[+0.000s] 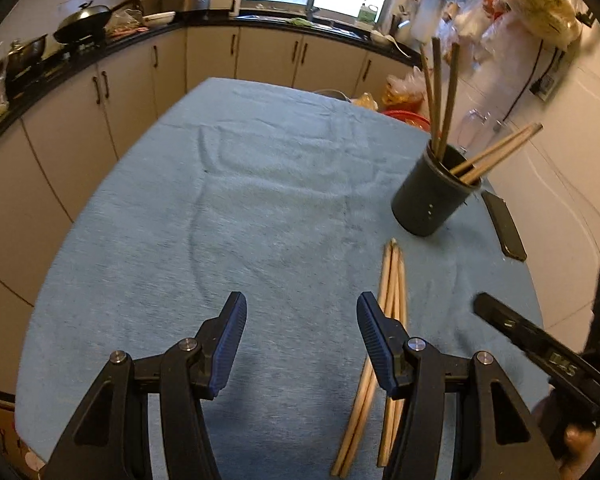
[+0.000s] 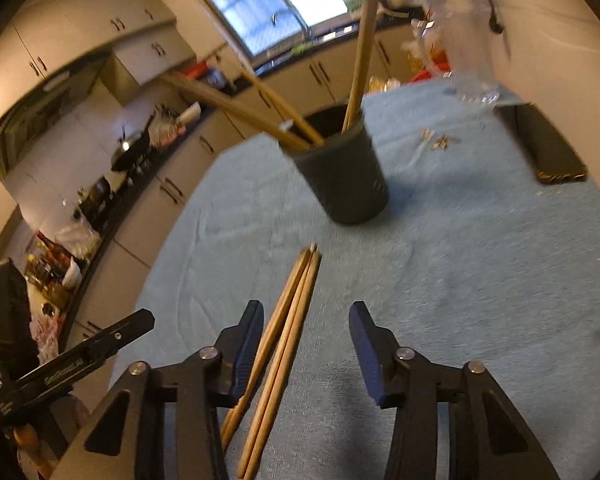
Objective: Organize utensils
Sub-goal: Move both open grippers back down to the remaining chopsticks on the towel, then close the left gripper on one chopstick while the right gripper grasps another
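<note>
A bundle of wooden chopsticks (image 1: 393,280) (image 2: 296,292) lies on the blue cloth, tips toward a dark cup (image 1: 432,196) (image 2: 346,172) that holds several more chopsticks. My left gripper (image 1: 302,312) hovers open over bare cloth, with the loose chopsticks passing under its right finger (image 1: 374,332). My right gripper (image 2: 306,320) is open too, with the chopsticks lying below the gap beside its left finger (image 2: 246,344); the pads do not press them. Each gripper shows at the edge of the other's view.
A black phone-like slab (image 1: 504,224) (image 2: 548,148) lies right of the cup, with a clear glass (image 2: 472,76) and small crumbs (image 2: 438,142) behind. The table edge drops to kitchen cabinets (image 1: 100,92) at left and far side. A white wall stands to the right.
</note>
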